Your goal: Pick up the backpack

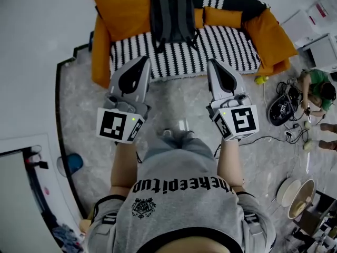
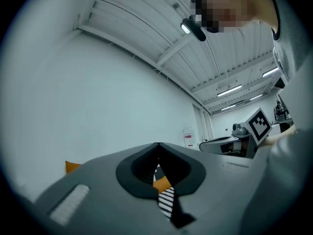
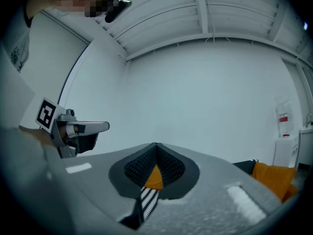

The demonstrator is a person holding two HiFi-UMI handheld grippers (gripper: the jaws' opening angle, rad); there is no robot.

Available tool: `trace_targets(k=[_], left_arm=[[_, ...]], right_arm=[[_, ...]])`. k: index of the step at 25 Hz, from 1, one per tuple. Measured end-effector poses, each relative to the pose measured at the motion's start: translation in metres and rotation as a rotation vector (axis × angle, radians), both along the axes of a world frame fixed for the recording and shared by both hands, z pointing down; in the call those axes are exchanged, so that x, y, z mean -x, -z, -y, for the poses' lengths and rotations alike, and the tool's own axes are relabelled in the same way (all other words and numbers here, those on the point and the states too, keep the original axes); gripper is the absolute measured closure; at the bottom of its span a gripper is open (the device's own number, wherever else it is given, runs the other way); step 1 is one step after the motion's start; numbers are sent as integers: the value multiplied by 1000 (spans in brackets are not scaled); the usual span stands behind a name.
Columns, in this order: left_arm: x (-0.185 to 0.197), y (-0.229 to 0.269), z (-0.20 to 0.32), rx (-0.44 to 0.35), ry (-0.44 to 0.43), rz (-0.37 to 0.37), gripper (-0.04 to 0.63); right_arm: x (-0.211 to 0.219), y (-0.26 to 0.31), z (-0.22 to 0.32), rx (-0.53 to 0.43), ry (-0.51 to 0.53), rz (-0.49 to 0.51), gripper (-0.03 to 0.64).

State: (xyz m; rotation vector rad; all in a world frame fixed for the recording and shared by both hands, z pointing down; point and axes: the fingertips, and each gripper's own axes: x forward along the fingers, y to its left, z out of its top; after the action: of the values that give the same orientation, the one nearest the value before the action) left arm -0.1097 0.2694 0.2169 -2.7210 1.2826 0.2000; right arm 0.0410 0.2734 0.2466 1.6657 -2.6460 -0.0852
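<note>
A dark grey backpack stands upright against the back of a sofa covered in black-and-white stripes, between orange cushions. My left gripper and right gripper are held side by side in front of the sofa's near edge, pointing at it, well short of the backpack. Both have their jaws together with nothing between them. In the left gripper view the left gripper shows only a sliver of striped cover and orange cushion through its gap. The right gripper view shows the right gripper with the same sliver.
A person sits on the floor at the right among cables and a black helmet-like object. A yellow ball lies by the sofa's right end. Bowls sit at lower right, white boxes at upper right.
</note>
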Motion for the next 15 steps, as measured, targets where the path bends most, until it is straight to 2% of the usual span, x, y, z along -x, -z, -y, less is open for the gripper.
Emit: trace_targets(k=[6, 15], left_arm=[[23, -9, 11, 13, -13, -4, 578], [26, -11, 35, 14, -26, -16, 578]], right_arm=[[10, -6, 6, 3, -30, 50, 615], [12, -10, 24, 9, -31, 45, 615]])
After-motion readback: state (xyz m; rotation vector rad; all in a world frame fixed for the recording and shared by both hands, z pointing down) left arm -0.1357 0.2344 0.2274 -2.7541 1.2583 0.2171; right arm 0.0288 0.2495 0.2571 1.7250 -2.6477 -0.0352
